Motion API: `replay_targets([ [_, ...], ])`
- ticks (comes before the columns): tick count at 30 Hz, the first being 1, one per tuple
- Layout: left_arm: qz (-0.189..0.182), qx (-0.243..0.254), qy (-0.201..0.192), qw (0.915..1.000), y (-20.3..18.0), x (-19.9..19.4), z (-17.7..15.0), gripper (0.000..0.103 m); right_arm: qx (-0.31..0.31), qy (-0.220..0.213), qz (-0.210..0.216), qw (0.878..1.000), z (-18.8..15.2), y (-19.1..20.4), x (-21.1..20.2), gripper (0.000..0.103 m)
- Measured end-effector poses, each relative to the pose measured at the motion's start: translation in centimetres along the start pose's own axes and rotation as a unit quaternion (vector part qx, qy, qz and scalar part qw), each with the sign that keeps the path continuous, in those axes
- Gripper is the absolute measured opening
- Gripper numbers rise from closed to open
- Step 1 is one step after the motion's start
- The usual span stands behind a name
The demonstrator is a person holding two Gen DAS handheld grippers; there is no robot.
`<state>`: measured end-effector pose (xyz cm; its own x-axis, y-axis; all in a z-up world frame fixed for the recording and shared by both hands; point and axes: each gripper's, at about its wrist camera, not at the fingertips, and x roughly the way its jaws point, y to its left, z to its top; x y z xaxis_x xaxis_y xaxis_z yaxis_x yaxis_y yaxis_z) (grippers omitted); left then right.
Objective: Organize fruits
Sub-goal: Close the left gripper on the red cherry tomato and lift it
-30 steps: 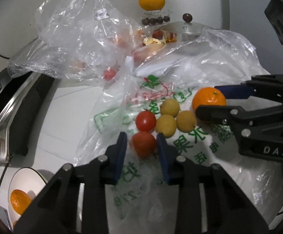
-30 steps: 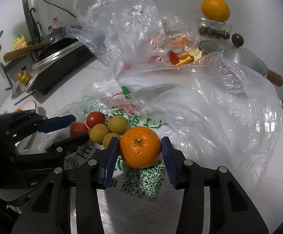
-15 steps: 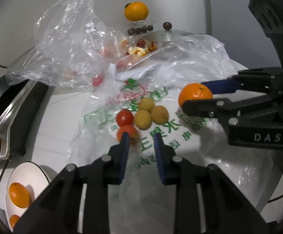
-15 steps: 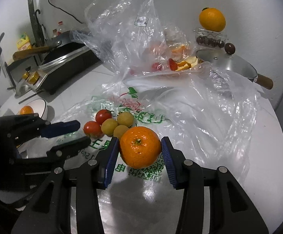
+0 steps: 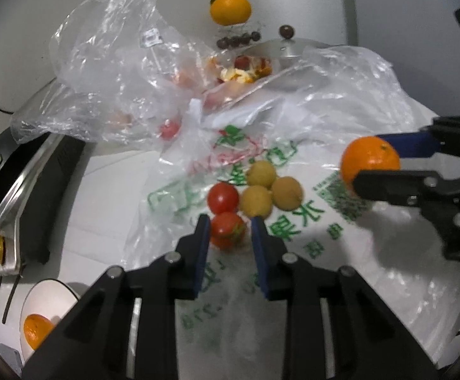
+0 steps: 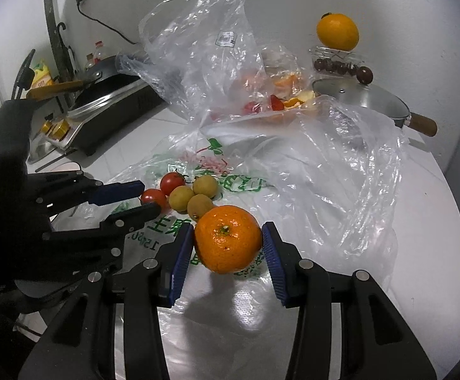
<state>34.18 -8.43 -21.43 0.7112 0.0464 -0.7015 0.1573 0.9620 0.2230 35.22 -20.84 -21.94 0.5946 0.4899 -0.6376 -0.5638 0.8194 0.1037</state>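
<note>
White counter, printed plastic bag (image 5: 293, 221) spread flat. Left gripper (image 5: 230, 231) jaws opening, near tomato (image 5: 226, 229) between pads, just ahead. Right gripper (image 6: 228, 240) clamps mandarin (image 6: 226, 237), lifted right.

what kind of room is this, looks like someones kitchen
Most likely a home kitchen: a countertop stove with a pan on it, a lidded pot by the wall, and fruit spread on a plastic bag.

A home kitchen: a tabletop stove (image 6: 109, 110) with a wooden-handled pan (image 6: 97, 77) sits at the white table's (image 6: 436, 237) far left edge, a lidded saucepan (image 6: 372, 101) at its back by the wall, condiment bottles (image 6: 95, 53) behind.
</note>
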Motion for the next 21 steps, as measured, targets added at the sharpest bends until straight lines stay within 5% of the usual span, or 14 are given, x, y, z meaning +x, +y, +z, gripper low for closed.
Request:
replay_targets([
  [5,-0.004,-0.004,0.032,0.9995,0.7,1.7,0.2,0.034,0.001,-0.004,0.006,1.0,0.2,-0.4,0.1,0.047],
  [21,-0.042,-0.013,0.001,0.999,0.5,0.0,-0.2,0.028,0.002,-0.013,0.013,1.0,0.0,-0.1,-0.5,0.047],
])
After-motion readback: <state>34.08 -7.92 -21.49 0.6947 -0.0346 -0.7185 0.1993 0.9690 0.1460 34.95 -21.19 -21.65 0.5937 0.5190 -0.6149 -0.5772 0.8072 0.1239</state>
